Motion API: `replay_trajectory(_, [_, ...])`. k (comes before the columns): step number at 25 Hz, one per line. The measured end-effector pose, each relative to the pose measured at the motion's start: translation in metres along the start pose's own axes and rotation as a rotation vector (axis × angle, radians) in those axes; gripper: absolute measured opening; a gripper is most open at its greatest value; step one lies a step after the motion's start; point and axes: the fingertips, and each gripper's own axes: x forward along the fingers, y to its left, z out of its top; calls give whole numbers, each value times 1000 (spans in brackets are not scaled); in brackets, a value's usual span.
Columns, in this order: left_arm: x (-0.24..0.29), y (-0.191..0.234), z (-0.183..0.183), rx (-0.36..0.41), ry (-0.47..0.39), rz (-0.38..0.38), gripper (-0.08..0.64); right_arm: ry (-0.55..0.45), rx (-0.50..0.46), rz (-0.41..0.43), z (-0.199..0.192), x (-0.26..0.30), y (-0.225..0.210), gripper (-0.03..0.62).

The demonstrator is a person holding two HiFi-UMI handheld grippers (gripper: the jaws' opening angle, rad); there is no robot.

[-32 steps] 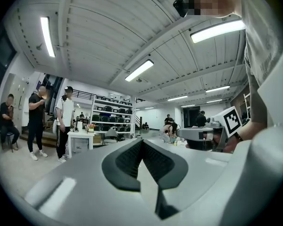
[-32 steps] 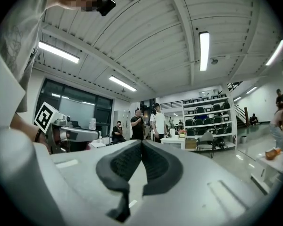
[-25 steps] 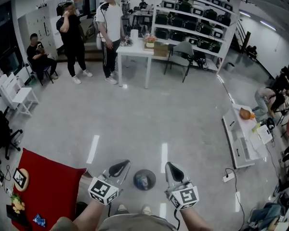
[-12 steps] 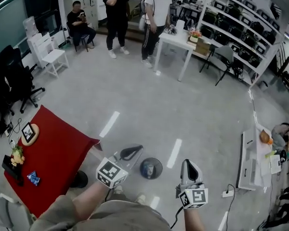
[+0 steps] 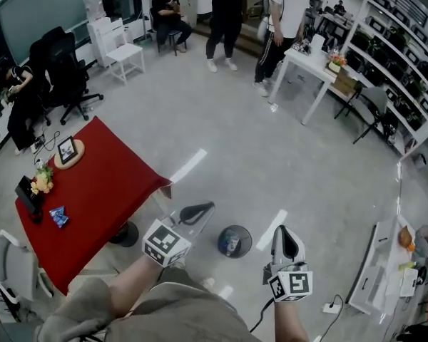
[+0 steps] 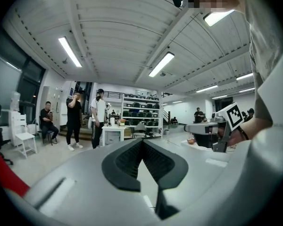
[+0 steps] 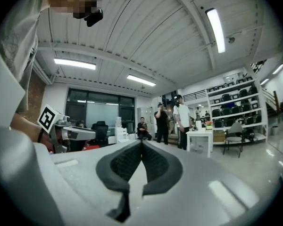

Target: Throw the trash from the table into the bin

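A small blue wrapper (image 5: 58,217) lies on the red table (image 5: 107,184) at the left of the head view. The round dark bin (image 5: 234,241) stands on the floor by my feet with some trash inside. My left gripper (image 5: 199,209) is held level just left of the bin, off the table's near corner, shut and empty. My right gripper (image 5: 285,239) hangs right of the bin, also shut and empty. In the left gripper view the jaws (image 6: 142,141) meet with nothing between them; the same holds in the right gripper view (image 7: 141,142).
On the red table stand a framed picture on a wooden disc (image 5: 68,150), a small flower pot (image 5: 41,181) and a black stand (image 5: 25,192). Three people (image 5: 225,6) stand or sit at the back near a white table (image 5: 312,61). Black office chairs (image 5: 64,70) are far left.
The head view has swung left, bringing the whole red table and the blue wrapper into sight. Both grippers have swung left with it and sunk a little, staying shut.
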Motion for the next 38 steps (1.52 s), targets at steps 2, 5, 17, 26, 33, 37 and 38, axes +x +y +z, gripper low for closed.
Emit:
replay_trajectory(2, [-4, 2, 0, -1, 3, 40, 8, 0, -20, 74, 1, 12, 12, 2])
replay_trajectory(5, [-23, 7, 11, 2, 9, 122, 8, -8, -41, 213, 15, 33, 42, 2])
replay_trajectory(17, [-219, 72, 6, -50, 33, 659, 8, -42, -28, 745, 32, 100, 237, 2])
replay_trajectory(26, [-315, 110, -6, -69, -12, 831, 8, -38, -51, 879, 27, 127, 329, 2])
replay_trajectory(33, [-332, 148, -3, -100, -49, 805, 8, -47, -42, 897, 38, 139, 361, 2])
replay_trajectory(37, [-350, 168, -5, -81, -46, 806, 8, -39, -36, 914, 30, 152, 392, 2])
replay_trajectory(38, [-355, 172, -6, -80, -46, 809, 8, -34, -37, 918, 28, 155, 400, 2])
